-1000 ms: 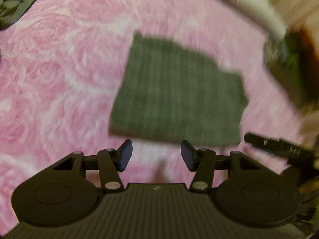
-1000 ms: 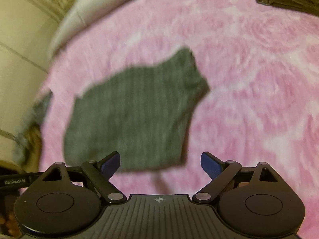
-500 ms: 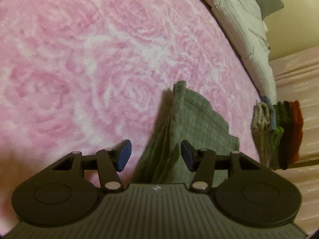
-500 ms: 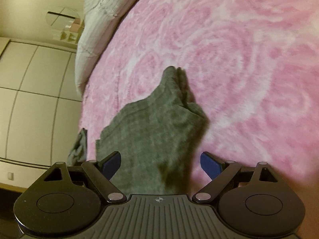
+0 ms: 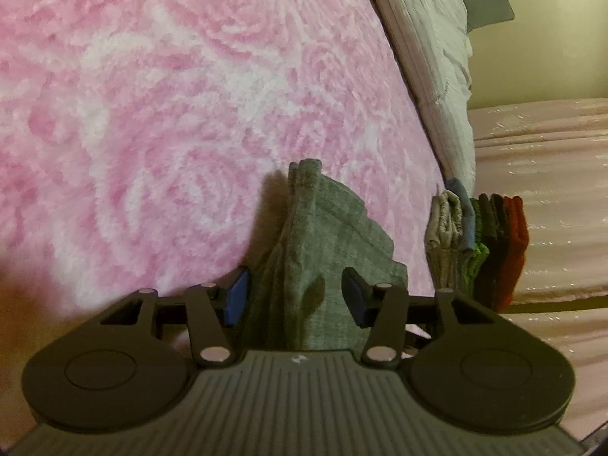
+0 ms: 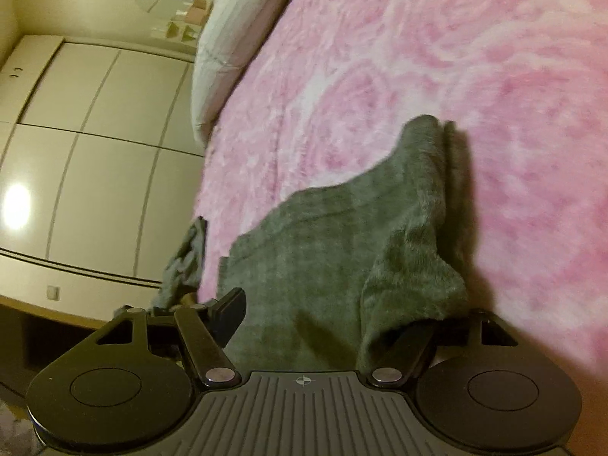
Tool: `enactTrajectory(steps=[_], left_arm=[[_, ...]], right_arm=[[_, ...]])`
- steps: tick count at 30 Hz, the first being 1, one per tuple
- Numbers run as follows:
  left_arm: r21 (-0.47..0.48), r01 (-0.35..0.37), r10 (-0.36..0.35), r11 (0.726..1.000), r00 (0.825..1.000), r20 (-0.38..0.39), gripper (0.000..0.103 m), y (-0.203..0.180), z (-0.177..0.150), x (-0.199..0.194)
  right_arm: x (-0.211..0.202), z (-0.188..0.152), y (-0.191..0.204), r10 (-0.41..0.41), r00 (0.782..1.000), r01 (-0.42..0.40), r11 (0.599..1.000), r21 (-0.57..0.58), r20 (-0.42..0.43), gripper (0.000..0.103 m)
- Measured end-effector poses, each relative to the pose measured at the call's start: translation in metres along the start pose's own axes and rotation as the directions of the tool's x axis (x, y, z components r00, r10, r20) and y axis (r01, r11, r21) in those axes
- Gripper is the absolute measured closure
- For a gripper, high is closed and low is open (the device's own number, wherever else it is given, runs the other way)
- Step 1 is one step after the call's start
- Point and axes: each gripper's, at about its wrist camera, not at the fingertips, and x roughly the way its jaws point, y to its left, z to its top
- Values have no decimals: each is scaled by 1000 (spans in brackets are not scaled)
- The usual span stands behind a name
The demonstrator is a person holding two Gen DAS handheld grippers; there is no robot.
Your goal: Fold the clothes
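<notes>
Grey folded cloth lies on your pink bed blanket, between both tongs: left tongs and right tongs have just been closing, neither yet clamped.

Folded stack blocks right; pink blanket open.

I'm in a bedroom: pink rose blanket on a bed, wardrobe doors just beside it.
</notes>
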Motion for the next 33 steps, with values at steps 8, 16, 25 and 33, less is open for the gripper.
enactTrajectory(steps=[8,16,25,33], left_arm=[[28,30,-28,999,998,-50,91,2,10,22],[121,79,-73,989,996,-52,95,-41,8,5],[320,268,-224,909,960,-169,95,-195,-3,-10],[434,413,-294,801,902,-316,95,-348,-39,4]], right_arm=[[26,7,-3,-27,999,26,1000,-9,-41,87],[-10,-19,32,-44,995,46,999,-23,91,93],[-151,-71,137,-68,913,94,994,-46,402,93],[-273,-110,220,-113,796,175,983,-48,594,93]])
